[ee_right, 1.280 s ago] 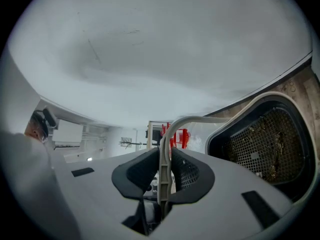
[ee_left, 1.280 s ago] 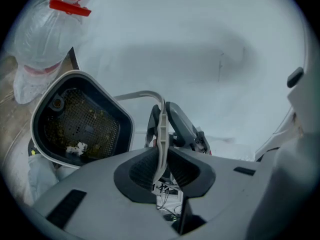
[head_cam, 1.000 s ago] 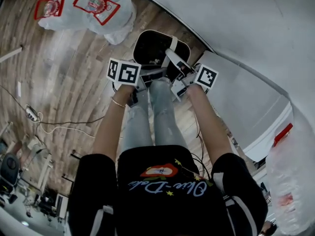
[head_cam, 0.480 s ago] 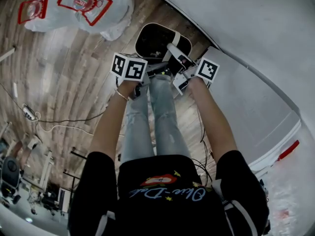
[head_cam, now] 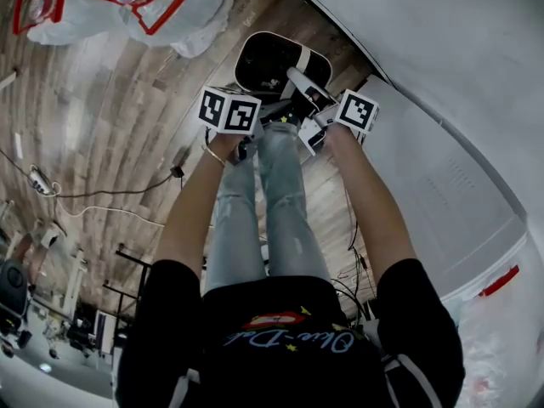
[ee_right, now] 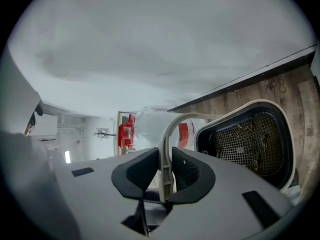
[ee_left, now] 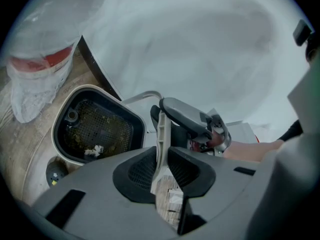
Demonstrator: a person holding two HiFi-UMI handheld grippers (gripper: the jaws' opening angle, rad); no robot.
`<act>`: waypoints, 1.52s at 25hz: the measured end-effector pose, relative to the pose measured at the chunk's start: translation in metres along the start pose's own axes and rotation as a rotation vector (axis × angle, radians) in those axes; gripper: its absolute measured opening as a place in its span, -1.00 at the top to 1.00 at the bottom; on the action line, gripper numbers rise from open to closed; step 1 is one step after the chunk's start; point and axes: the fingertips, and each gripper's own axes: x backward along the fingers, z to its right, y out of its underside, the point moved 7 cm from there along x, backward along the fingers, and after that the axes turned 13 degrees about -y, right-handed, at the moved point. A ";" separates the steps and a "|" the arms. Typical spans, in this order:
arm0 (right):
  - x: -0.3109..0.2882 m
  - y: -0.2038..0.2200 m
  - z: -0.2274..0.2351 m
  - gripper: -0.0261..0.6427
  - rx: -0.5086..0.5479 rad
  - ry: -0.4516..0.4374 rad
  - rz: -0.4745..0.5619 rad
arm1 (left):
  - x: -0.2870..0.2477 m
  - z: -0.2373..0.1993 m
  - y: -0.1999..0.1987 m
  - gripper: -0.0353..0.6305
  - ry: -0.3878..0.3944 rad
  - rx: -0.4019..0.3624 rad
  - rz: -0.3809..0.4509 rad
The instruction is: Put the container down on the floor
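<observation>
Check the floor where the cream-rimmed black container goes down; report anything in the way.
Nothing visible blocks it. The cream-rimmed black container is held over wood-plank floor; the white plastic bags lie off to one side, the white wall on the other. The spot directly beneath is hidden.

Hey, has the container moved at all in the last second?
Yes, slightly. In the head view the container sits a little farther right of the white bag on the floor than before.
</observation>
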 end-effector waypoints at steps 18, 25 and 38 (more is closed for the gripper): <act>-0.020 0.042 0.052 0.74 -0.037 0.157 -0.083 | -0.027 -0.061 0.041 0.67 -0.009 0.193 0.009; -0.018 0.055 0.057 0.73 -0.018 0.211 -0.109 | -0.031 -0.067 0.054 0.61 -0.005 0.232 0.005; -0.018 0.066 0.063 0.70 -0.024 0.276 -0.149 | -0.025 -0.079 0.060 0.48 -0.076 0.180 -0.013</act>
